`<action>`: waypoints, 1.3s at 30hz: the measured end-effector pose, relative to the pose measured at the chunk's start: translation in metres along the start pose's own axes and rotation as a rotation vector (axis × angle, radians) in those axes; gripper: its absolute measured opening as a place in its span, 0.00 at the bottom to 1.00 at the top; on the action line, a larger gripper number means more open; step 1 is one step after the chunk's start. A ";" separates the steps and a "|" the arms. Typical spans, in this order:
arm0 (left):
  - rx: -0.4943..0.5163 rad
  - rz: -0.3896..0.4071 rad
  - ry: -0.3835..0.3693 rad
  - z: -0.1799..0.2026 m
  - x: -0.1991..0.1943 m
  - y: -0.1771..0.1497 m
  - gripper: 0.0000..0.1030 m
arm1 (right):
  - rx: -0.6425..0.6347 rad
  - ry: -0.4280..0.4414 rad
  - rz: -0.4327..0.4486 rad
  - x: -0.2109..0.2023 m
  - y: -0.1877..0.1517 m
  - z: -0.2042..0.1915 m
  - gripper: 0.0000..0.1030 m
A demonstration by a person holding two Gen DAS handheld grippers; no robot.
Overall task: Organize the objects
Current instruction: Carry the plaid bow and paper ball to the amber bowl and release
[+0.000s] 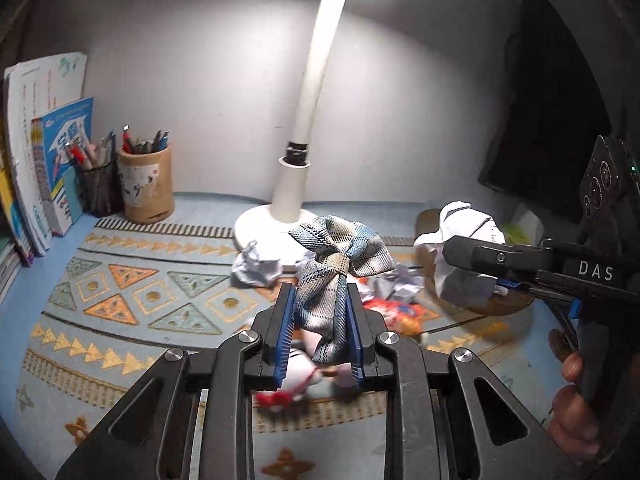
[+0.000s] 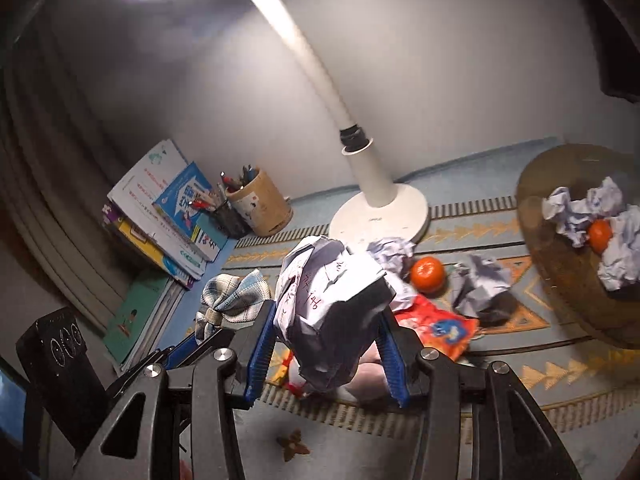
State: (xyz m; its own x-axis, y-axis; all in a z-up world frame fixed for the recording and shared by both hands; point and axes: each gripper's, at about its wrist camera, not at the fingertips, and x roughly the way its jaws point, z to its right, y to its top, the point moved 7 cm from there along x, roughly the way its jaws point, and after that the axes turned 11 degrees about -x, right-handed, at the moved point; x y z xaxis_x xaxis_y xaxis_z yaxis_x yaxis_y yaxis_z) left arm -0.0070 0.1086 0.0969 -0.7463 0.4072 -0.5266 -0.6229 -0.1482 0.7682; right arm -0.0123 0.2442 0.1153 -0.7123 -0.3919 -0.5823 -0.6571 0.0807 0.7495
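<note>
My left gripper (image 1: 320,292) is shut on a plaid fabric bow (image 1: 340,264) and holds it above the patterned mat; the bow also shows in the right wrist view (image 2: 234,300). My right gripper (image 2: 326,312) is shut on a large crumpled paper ball (image 2: 328,312) with red writing, held in the air; it shows at the right of the left wrist view (image 1: 464,252). More crumpled paper (image 2: 480,286) (image 1: 256,266), an orange (image 2: 428,275) and a red snack wrapper (image 2: 440,326) lie on the mat.
A white desk lamp (image 1: 288,192) stands at the back centre. Two pen holders (image 1: 146,184) and upright books (image 1: 44,152) stand at the back left. A round woven basket (image 2: 560,280) at the right holds crumpled paper and an orange (image 2: 600,234).
</note>
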 end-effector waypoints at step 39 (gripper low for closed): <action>0.089 -0.094 -0.222 0.175 0.102 0.001 0.56 | 0.227 -0.395 0.070 -0.112 0.003 0.200 0.66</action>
State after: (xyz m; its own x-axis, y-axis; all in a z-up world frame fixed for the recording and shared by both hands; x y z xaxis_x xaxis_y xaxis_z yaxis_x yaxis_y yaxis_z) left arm -0.0432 0.3077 0.1075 -0.6105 0.6044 -0.5119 -0.6565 -0.0247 0.7539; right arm 0.0158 0.4719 0.1199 -0.7671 -0.0022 -0.6415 -0.6104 0.3102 0.7288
